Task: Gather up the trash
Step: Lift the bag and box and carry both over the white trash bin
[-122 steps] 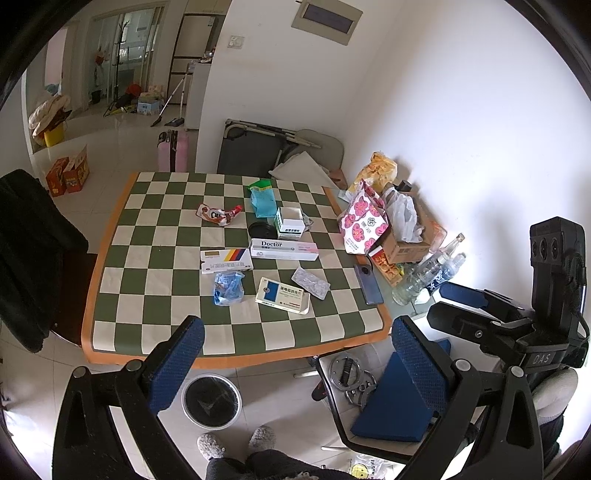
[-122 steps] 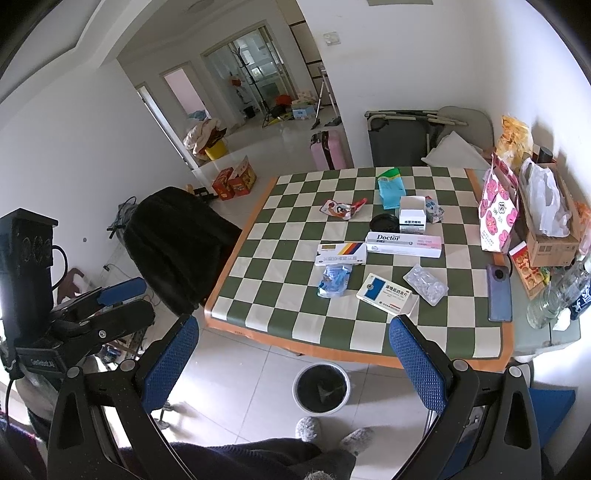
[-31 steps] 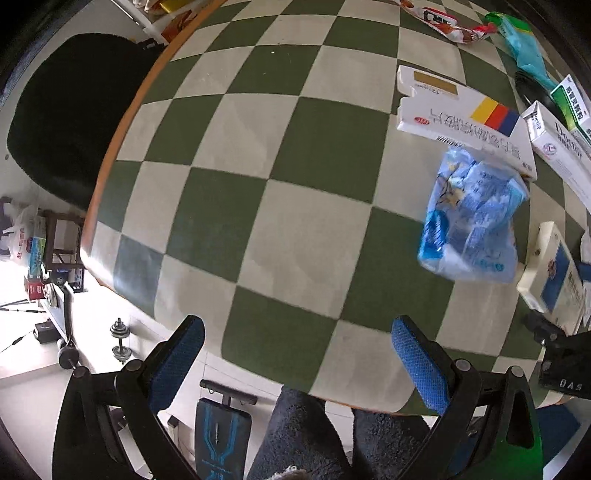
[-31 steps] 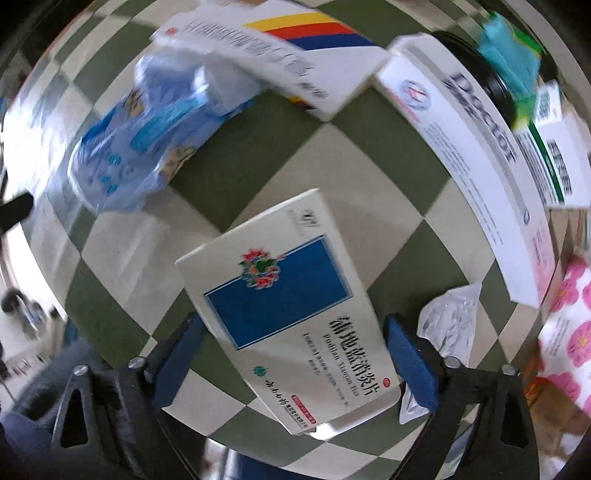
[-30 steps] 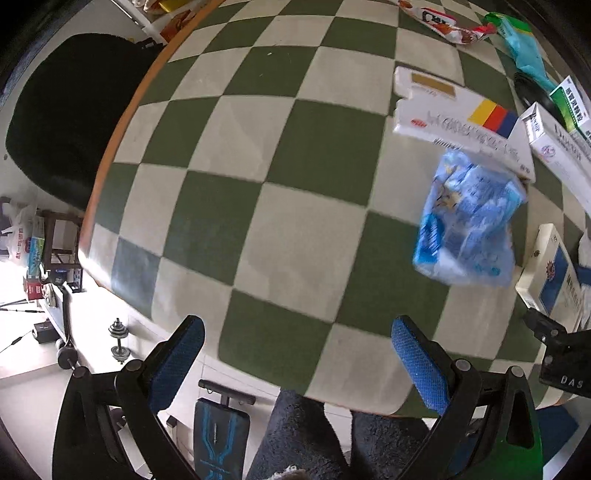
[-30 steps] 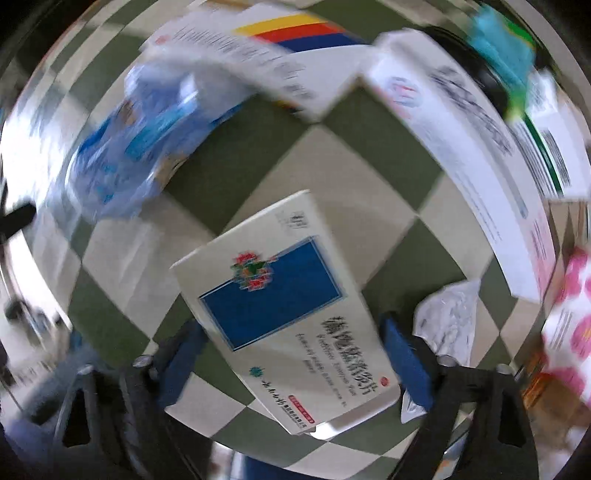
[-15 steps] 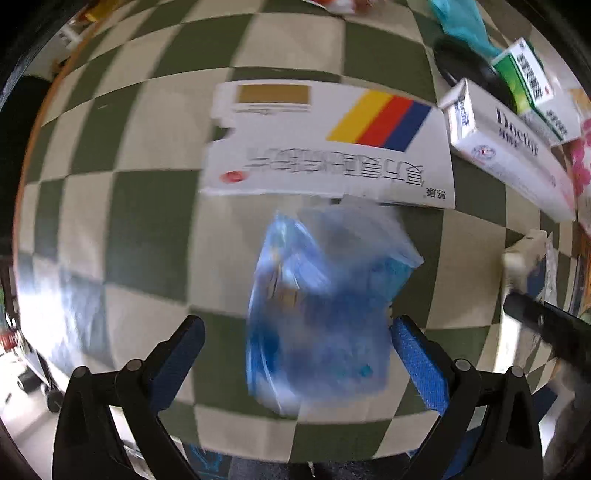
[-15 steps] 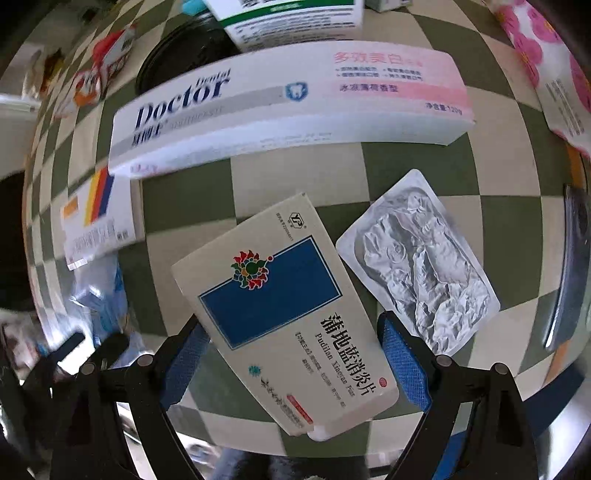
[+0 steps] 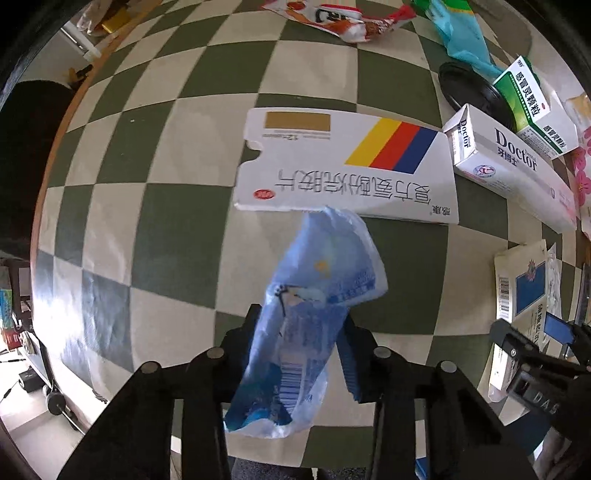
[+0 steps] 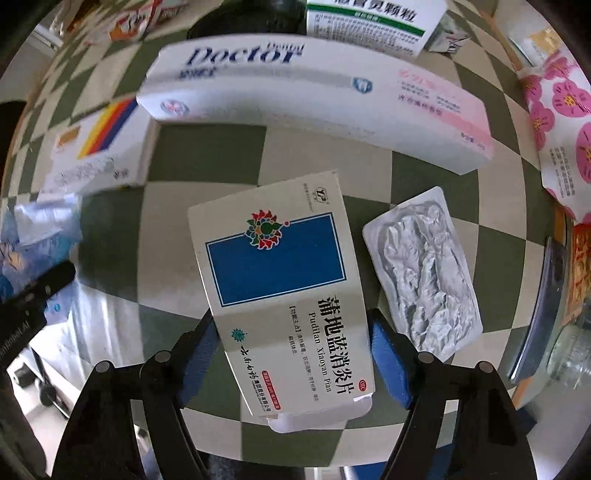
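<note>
My left gripper point(image 9: 295, 343) is shut on a crumpled blue plastic wrapper point(image 9: 314, 306), which stands up between the fingers over the green-and-white checkered table point(image 9: 155, 236). My right gripper point(image 10: 291, 343) is shut on a white medicine box with a blue rectangle point(image 10: 284, 284); the box also shows at the right edge of the left wrist view point(image 9: 521, 291). The wrapper shows blurred at the left edge of the right wrist view point(image 10: 33, 236).
A white box with yellow, red and blue stripes point(image 9: 351, 166) lies just beyond the wrapper. A "Doctor" toothpaste box point(image 10: 314, 99), a green-and-white box point(image 9: 535, 107), a black lid point(image 9: 472, 92), a snack wrapper point(image 9: 340, 18), a teal bag point(image 9: 461, 37) and a silver blister pack point(image 10: 424, 273) lie around.
Both grippers came down from above the table and closed. The left one shut on the blue wrapper; the right one shut on the blue-rectangle medicine box.
</note>
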Motion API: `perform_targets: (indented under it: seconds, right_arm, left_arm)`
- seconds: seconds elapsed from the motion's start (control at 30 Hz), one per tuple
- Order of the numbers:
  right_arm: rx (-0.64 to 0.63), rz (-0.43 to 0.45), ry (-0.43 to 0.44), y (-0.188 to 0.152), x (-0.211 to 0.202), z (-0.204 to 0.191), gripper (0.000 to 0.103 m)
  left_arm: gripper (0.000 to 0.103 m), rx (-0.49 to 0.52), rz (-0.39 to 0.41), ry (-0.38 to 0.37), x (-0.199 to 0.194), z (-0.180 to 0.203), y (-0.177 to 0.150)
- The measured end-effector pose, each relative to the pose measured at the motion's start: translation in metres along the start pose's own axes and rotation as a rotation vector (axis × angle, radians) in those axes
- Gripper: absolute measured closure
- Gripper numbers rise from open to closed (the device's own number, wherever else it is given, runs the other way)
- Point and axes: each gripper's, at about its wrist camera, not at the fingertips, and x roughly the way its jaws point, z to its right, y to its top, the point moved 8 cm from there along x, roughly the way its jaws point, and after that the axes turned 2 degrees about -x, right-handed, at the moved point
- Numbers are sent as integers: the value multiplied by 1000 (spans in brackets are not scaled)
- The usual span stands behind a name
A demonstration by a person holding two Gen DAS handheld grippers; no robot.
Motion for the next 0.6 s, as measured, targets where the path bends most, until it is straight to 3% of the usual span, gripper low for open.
perform_targets:
  seconds: [0.2, 0.4, 0.5, 0.6]
  right_arm:
    - [48, 51, 34, -24, -5, -1, 24]
    - [103, 139, 58, -63, -22, -9, 24]
    - [142, 191, 71, -97, -29, -21, 24]
    - [192, 228, 76, -121, -60, -43, 24]
  left_arm:
    - [74, 8, 60, 6, -32, -5, -28]
    - [75, 32, 139, -32, -82, -29, -53]
    - [75, 63, 177, -51, -107, -41, -82]
    - [87, 106, 199, -72, -111, -44, -99]
